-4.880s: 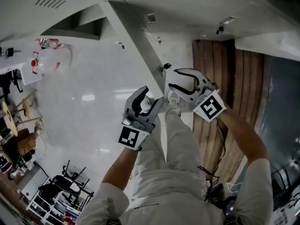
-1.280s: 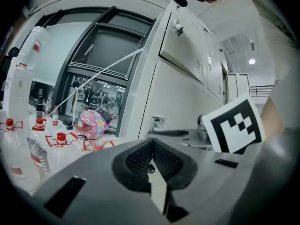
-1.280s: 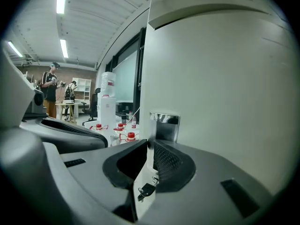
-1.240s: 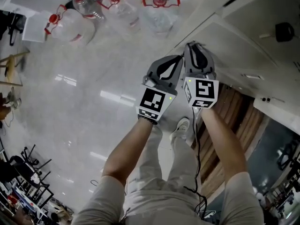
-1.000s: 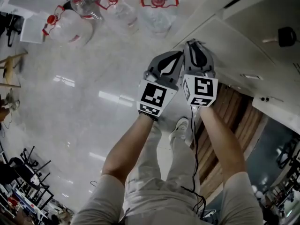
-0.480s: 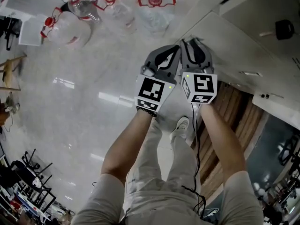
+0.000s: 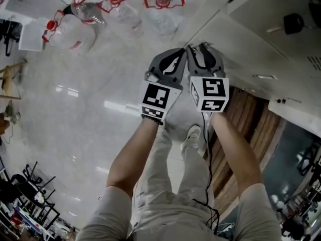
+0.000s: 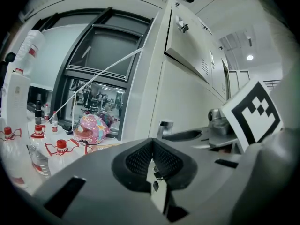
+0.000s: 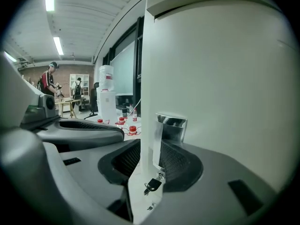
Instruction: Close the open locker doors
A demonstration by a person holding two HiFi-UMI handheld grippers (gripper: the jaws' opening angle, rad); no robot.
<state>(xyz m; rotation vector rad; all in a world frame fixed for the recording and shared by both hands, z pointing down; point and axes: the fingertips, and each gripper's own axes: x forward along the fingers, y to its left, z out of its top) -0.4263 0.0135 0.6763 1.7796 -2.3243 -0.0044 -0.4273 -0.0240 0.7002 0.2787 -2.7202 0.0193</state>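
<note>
Since the oldest frame both grippers have come up from over the person's legs to the corner of a pale locker door (image 7: 235, 44), and over the last second they have barely shifted in the head view. The clearer change is at the right gripper (image 9: 151, 162), whose jaws have just been opening. They now stand apart with the door's free edge (image 9: 150, 69) upright between them, and the dark pads (image 9: 180, 165) show on either side of it, so nothing looks pinched. The left gripper (image 8: 152, 144) sits just beside it on the left with its jaws together. A pale strip shows in the slot behind its tips, and whether that is the door I cannot tell. The relation that matters is this: the edge runs vertically straight through the right gripper's gap, with the broad door face spreading away on that view's right and open room on its left. So the right hand is at the door and the left is only near it. A handle (image 9: 171, 125) sits on the face against the edge, with a small dark key (image 9: 152, 186) hanging below it. The door looks like smooth painted sheet metal, flat, matt and thin at its edge. The handle is boxy polished chrome. The pads are finely ribbed and look rubbery, set in grey moulded plastic. How far the door stands off its frame no view settles. I judge that shutting it calls for a flat push on the face, not a pinch.
</note>
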